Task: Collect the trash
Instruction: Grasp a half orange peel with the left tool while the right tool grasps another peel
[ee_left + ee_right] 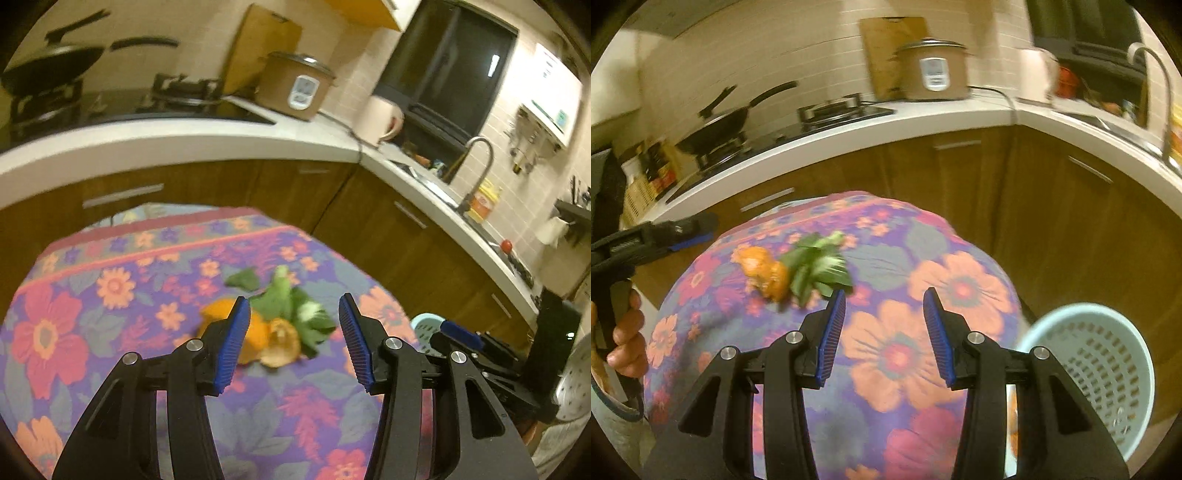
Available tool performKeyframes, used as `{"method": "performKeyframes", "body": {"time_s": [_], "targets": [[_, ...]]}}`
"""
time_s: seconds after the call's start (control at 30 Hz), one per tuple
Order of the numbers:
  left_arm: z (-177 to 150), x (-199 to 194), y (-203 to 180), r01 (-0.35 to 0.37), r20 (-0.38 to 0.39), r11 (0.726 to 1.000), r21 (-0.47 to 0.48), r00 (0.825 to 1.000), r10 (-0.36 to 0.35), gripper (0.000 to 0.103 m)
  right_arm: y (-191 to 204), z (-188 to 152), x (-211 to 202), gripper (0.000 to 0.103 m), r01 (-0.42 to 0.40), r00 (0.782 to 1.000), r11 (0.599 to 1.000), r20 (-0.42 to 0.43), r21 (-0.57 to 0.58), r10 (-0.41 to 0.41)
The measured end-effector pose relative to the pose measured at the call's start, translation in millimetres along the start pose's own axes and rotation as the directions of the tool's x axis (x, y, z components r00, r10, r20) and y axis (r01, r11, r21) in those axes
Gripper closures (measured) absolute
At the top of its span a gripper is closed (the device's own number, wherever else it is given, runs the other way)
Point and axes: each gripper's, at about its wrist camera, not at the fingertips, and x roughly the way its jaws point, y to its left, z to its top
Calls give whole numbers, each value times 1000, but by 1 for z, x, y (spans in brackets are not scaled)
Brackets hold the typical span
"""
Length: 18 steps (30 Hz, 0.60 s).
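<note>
I have the trash in a small heap on the flowered cloth of the table [110, 295]: curled orange peel [273, 339] lying against a loose bunch of green vegetable leaves [295, 306], the two touching. My left gripper [291, 339] hangs above that heap with its jaws apart and nothing between the pads; my right gripper [884, 332] is likewise released and empty, over bare cloth with the pile ahead and to its left. A pale perforated basket [1108, 369] sits off the table's edge on the right side, which I judge to be the bin for this. Both kinds of scrap look very light. The peel should be fairly stiff and hold its curl, so I would pinch it across a raised rim. The leaves look limp and thin, likely to tear or slip out singly, so I would take them by the pale stem end where they bunch. The cloth is soft and may snag, so I would close just above it.
</note>
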Motion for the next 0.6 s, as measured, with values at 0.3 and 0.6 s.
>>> {"method": "performKeyframes", "body": {"time_s": [0.3, 0.6], "targets": [[-14, 42, 31, 4, -99, 994, -110, 995, -15, 56, 53, 2, 33, 63, -73, 997, 993, -12, -91, 72], [-16, 68, 61, 27, -137, 969, -247, 989, -62, 69, 65, -1, 56, 63, -85, 996, 990, -50, -111, 80]]}}
